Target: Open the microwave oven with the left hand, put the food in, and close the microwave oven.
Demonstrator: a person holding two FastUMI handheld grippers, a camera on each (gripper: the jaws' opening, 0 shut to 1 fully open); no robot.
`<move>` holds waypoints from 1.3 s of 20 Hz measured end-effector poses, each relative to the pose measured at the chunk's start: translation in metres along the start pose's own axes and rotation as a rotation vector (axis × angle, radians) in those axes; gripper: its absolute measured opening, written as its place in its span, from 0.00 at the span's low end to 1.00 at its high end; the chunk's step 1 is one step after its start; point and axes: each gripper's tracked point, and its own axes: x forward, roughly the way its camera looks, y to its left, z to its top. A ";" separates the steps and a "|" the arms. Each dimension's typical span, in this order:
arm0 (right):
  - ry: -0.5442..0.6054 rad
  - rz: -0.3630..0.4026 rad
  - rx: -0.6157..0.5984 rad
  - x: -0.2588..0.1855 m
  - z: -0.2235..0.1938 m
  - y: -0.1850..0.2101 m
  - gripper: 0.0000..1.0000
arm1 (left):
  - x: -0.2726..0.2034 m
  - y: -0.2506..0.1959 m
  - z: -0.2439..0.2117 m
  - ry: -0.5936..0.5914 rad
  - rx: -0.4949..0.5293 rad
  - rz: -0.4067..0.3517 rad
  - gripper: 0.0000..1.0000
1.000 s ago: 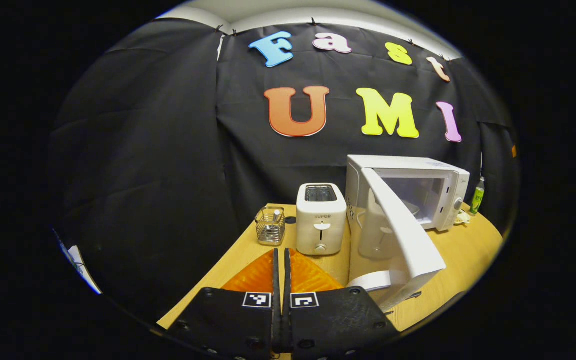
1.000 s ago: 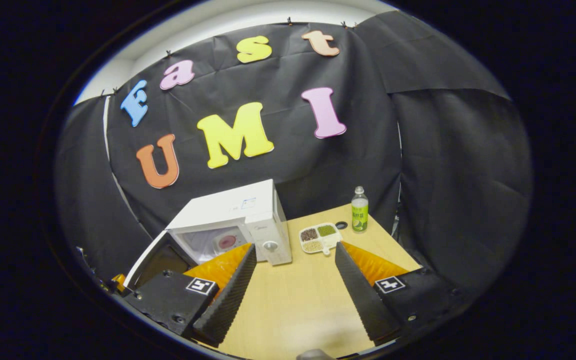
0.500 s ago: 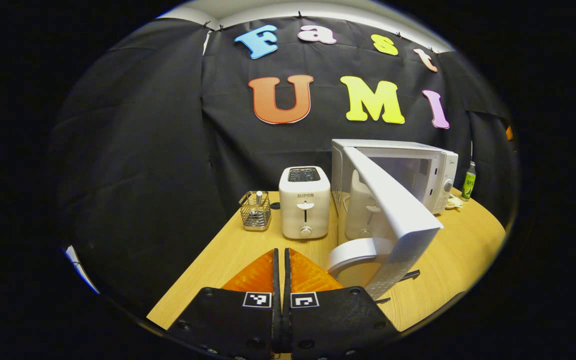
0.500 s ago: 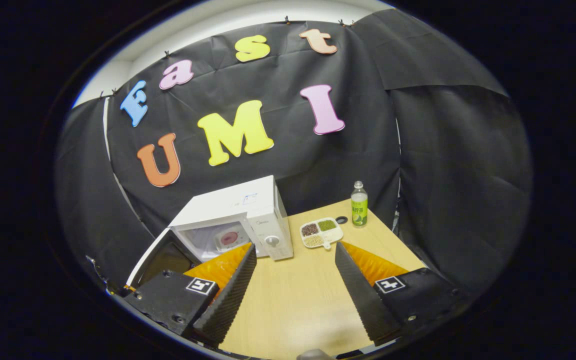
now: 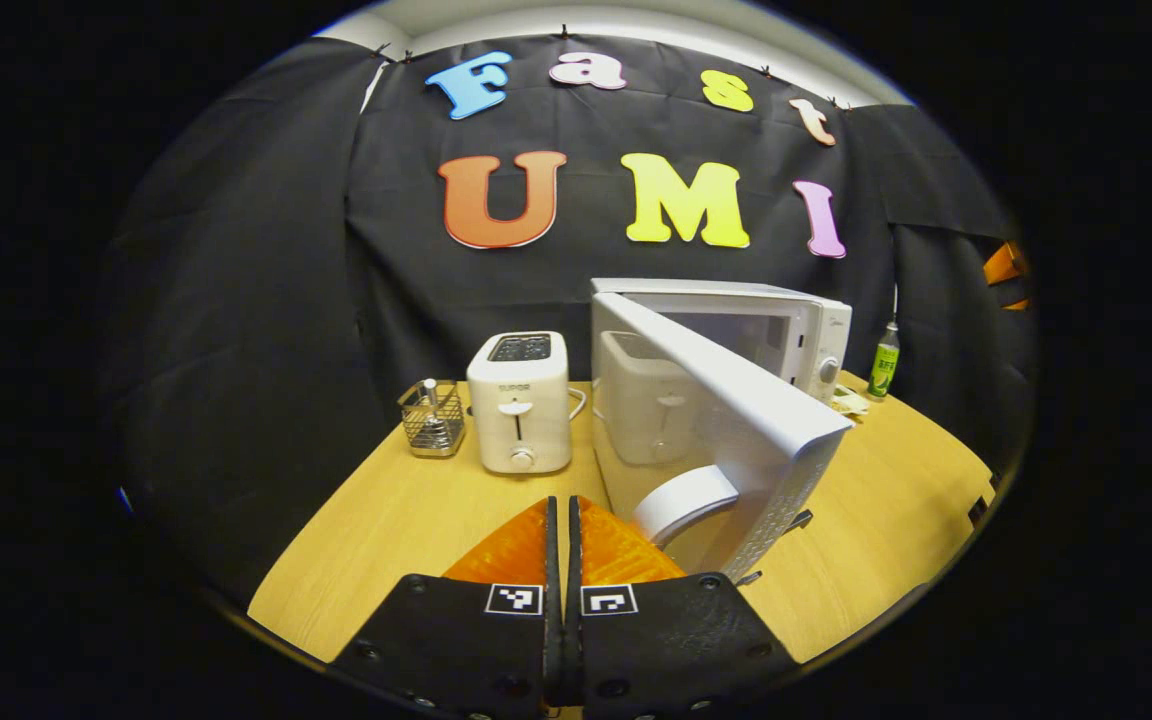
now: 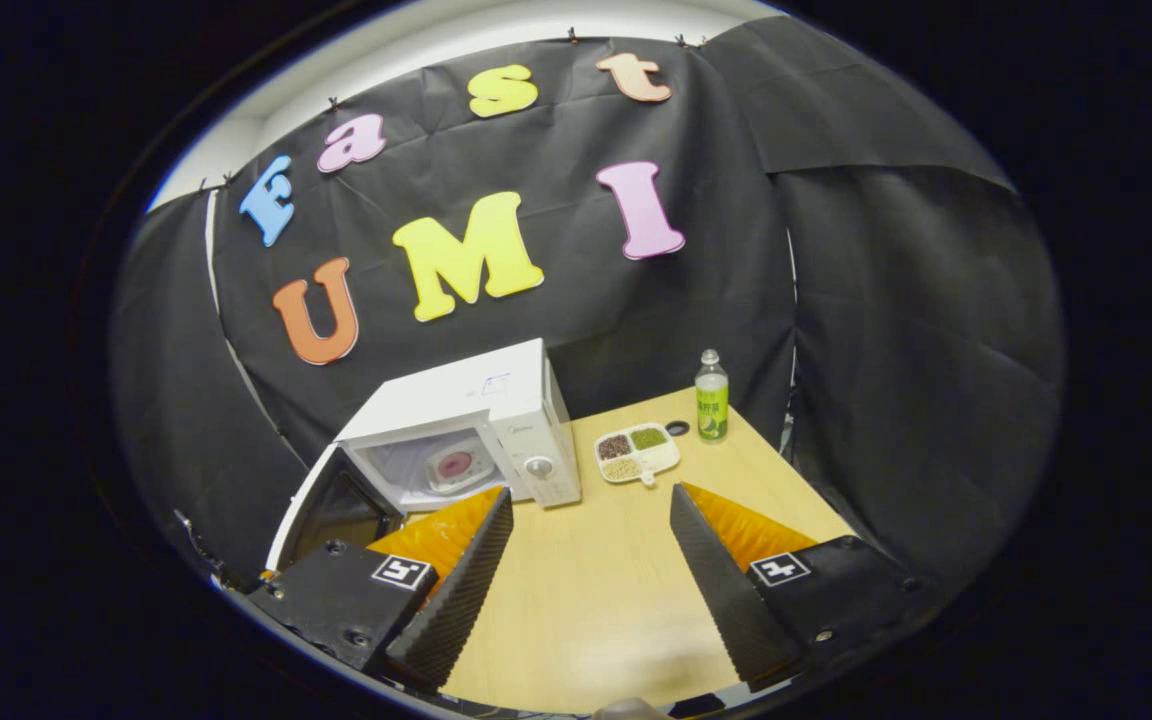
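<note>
Left gripper view
My left gripper point(image 5: 563, 520): low centre of the frame, its two fingers pressed flat together with nothing between them, above the bench point(image 5: 386, 530).
Microwave point(image 5: 796, 325): right of centre, at the back of the bench, its cavity open.
Microwave door point(image 5: 736, 410): swung wide towards me, its free edge just right of my fingers and clear of them; its glass mirrors the toaster.
Toaster point(image 5: 521, 400): centre of the frame, just left of the microwave, upright.
Wire basket point(image 5: 431, 420): left of the toaster, near it, with a small metal piece standing inside.
Green bottle point(image 5: 883, 360): far right, beyond the microwave, upright.

Right gripper view
My right gripper point(image 6: 586, 550): bottom of the frame, fingers spread wide apart, holding nothing, bare bench top between them.
Microwave point(image 6: 486, 400): left of centre, above my left-hand finger; door point(image 6: 331, 510) hangs open at lower left.
Inside the microwave: a pale plate point(image 6: 456, 467) with a red-pink patch on it lies on the cavity floor.
Food tray point(image 6: 637, 453): a white tray in compartments, holding dark, green and pale grains, on the bench just right of the microwave, upper centre of the frame.
Green bottle point(image 6: 710, 398): upright behind the tray, near the bench's far edge, with a small dark cap point(image 6: 677, 428) beside it.
</note>
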 end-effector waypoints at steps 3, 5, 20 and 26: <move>-0.007 0.011 0.010 -0.007 0.003 0.001 0.92 | 0.007 -0.038 0.006 -0.009 0.017 -0.079 0.00; -0.012 0.008 0.015 -0.009 0.005 -0.003 1.00 | 0.013 -0.060 0.010 -0.011 0.030 -0.127 0.00; 0.002 -0.046 0.056 -0.008 0.011 -0.042 1.00 | 0.072 -0.190 0.038 -0.037 0.114 -0.352 0.00; 0.003 -0.056 0.050 0.004 0.022 -0.051 1.00 | 0.104 -0.224 0.047 -0.043 0.125 -0.386 0.00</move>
